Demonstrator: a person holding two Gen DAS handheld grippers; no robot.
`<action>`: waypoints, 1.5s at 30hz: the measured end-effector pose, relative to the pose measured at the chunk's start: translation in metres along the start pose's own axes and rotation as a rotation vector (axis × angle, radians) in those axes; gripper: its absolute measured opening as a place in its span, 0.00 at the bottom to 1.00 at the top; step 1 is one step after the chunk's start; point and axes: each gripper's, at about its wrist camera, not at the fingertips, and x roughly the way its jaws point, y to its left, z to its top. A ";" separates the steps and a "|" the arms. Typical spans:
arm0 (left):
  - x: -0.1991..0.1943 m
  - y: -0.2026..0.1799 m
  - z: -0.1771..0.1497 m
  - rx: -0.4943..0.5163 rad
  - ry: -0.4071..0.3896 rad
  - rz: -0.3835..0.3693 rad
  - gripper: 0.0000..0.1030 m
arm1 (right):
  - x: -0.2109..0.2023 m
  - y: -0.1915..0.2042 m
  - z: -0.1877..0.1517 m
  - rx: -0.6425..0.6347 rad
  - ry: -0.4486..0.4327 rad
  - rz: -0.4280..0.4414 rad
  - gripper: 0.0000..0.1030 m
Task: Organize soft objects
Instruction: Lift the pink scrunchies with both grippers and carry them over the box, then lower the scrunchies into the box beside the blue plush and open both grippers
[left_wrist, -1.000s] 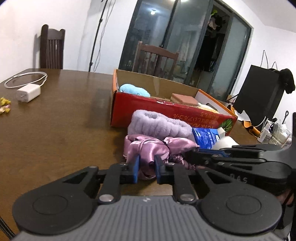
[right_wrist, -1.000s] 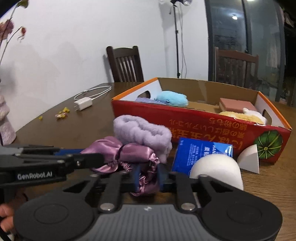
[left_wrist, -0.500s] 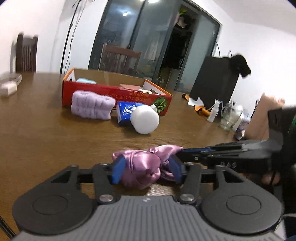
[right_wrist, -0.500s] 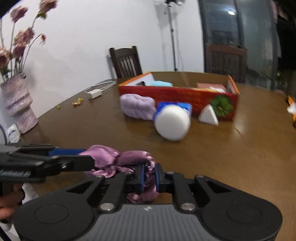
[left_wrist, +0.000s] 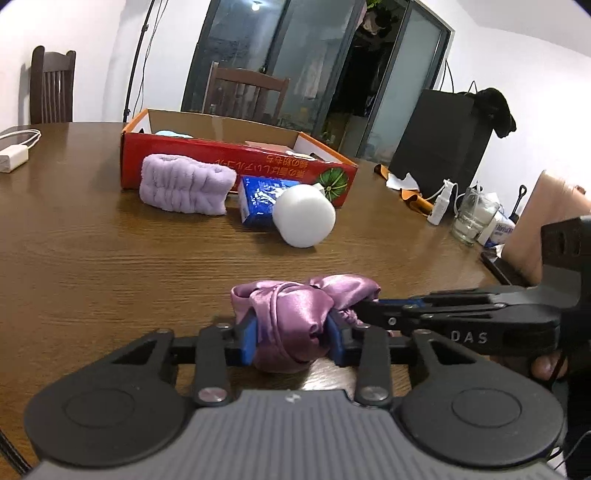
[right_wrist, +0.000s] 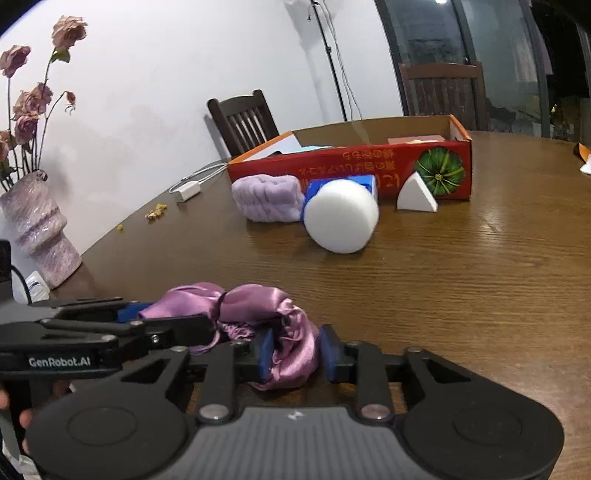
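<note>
A pink satin cloth (left_wrist: 295, 314) lies bunched on the near part of the brown table (left_wrist: 92, 258). My left gripper (left_wrist: 291, 338) has its blue pads on either side of one end of it, partly open. My right gripper (right_wrist: 293, 350) has its pads apart around the other end of the satin cloth (right_wrist: 258, 310). A lilac plush band (left_wrist: 184, 183), a blue packet (left_wrist: 260, 199), a white foam cylinder (left_wrist: 303, 215) and a white foam wedge (right_wrist: 415, 194) lie in front of the red cardboard box (left_wrist: 236, 162), which holds several soft items.
A white charger with cable (left_wrist: 13, 157) lies at the far left. A glass jar (left_wrist: 472, 218) and a small bottle (left_wrist: 439, 203) stand at the right edge. A pink vase with flowers (right_wrist: 40, 236) stands at the left in the right wrist view.
Both grippers have pulled back from the box with the satin cloth to the near part of the table. Their jaws have opened from a tight pinch and the cloth now rests on the table.
</note>
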 end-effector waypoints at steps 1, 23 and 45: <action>0.000 0.000 0.004 -0.003 0.004 -0.006 0.33 | 0.000 0.001 0.002 -0.001 -0.003 -0.001 0.11; 0.275 0.136 0.297 -0.156 0.218 0.069 0.36 | 0.244 -0.118 0.303 0.048 0.046 -0.188 0.12; 0.200 0.120 0.310 -0.153 0.116 0.123 0.77 | 0.203 -0.091 0.311 -0.101 0.063 -0.203 0.51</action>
